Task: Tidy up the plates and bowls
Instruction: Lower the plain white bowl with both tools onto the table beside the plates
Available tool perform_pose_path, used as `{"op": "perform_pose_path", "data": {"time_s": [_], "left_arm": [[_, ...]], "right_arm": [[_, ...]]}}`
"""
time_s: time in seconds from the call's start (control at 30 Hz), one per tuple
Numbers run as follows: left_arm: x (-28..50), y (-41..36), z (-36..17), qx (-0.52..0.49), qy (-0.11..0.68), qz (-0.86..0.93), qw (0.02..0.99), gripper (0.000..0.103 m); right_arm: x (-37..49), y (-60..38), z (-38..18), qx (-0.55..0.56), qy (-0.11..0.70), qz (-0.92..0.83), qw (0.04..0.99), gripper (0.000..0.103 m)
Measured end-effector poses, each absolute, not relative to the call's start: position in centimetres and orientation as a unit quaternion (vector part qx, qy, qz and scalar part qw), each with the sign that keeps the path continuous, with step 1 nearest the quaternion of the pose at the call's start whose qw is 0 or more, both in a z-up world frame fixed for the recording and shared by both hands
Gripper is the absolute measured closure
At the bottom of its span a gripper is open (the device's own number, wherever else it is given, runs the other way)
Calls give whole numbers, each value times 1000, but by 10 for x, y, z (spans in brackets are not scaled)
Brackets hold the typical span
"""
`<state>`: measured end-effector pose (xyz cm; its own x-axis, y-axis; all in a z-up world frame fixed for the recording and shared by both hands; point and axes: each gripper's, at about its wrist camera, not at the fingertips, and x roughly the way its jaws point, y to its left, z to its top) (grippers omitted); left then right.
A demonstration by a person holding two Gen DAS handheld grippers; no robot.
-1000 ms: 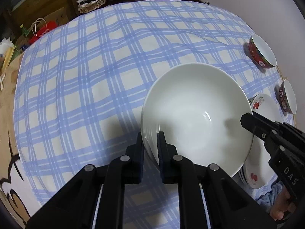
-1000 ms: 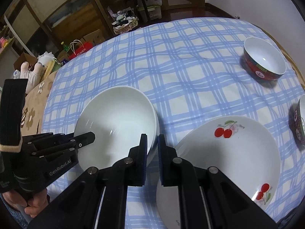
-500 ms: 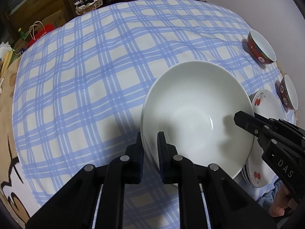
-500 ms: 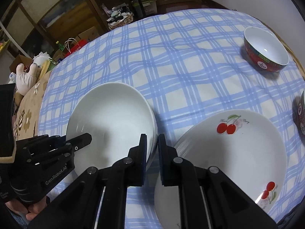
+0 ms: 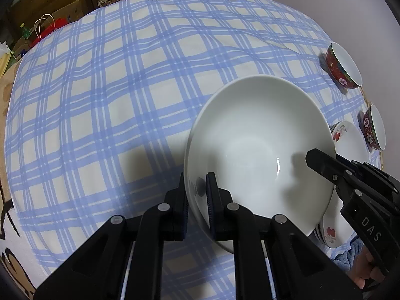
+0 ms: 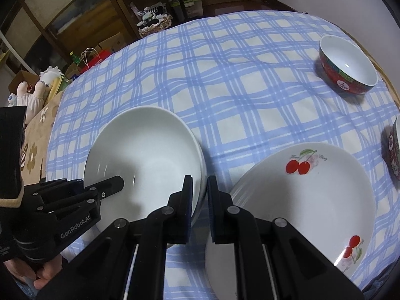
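Both hand-held grippers, L (image 5: 196, 195) & R (image 6: 200, 200), angled steeply down, clamp white bowl (image 5: 257, 145) rim (opposite sides).

Both grippers matte black plastic, angular linkage arms with round silver pivot screws, flat dark pads. Left gripper (image 5: 196, 195) marked "GenRobot.AI" in white; right gripper (image 6: 200, 195) marked "DAS". Black sleeve (image 6: 10, 155), tan cuff

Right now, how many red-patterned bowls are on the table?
2. One red bowl sits toward the table's far right; the second red bowl is nearer, at the right edge beyond the cherry plates. Others may lie outside view.
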<state>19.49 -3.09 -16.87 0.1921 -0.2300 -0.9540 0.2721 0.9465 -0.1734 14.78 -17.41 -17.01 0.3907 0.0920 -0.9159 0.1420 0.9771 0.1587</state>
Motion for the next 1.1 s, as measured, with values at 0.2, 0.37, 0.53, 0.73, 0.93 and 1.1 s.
{"op": "perform_pose_path", "data": {"time_s": [0.2,0.37,0.53,0.73,0.93,1.1], "left_arm": [[196,-32,-169,18,615,-160,772,90],[197,-33,-169,18,615,-160,772,90],[197,-33,-169,15,616,-162,771,90],[199,-33,-171,15,617,-169,769,90],[200,-33,-171,13,617,-171,768,89],[200,-32,-170,12,611,-174,772,89]], "right_arm": [[148,-175,-171,109,552,-17,826,91],[148,-174,-171,104,554,-17,826,91],[149,-174,-172,106,554,-18,826,90],[150,-173,-173,102,555,-17,825,89],[149,-172,-175,100,558,-17,823,89],[150,-172,-175,101,562,-20,821,89]]}}
